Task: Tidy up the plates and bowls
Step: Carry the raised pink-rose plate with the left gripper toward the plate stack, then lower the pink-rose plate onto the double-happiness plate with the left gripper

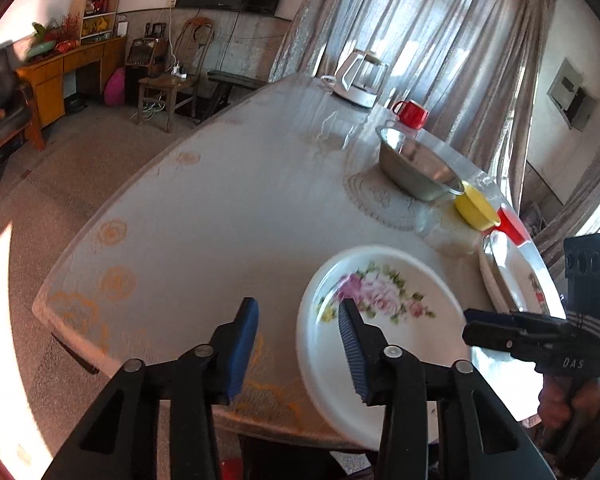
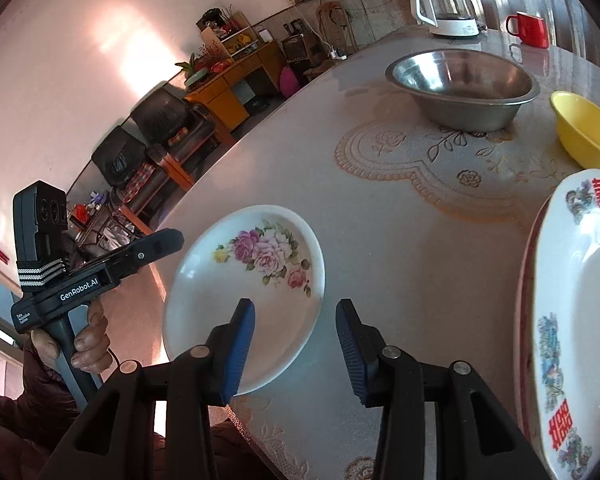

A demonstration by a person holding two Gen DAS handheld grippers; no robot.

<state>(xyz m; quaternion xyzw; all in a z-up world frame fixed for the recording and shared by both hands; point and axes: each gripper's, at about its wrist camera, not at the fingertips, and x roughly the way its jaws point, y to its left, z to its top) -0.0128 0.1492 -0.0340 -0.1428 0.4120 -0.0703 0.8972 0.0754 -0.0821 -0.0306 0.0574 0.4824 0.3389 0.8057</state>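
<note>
Both the left gripper (image 1: 298,346) and right gripper (image 2: 296,350) hover with ribbed blue pads spread and grasping nothing over the round white floral plate (image 2: 246,292) at the lace-clothed table's (image 2: 380,216) near edge, beyond which sit an empty steel bowl (image 2: 462,86) and a glossy yellow bowl (image 2: 586,132).

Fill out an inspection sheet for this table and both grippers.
Surface: table with lace-patterned cover.
Job's things: floral plate near the table edge; steel bowl; yellow bowl; large plate with red characters, on another dish.
Clutter: kettle, red mug at the far end.
Grippers: left gripper open, beside the floral plate; right gripper open, empty.
Cables: wires and power strip by stool.
Surroundings: curtains, wooden desk.
</note>
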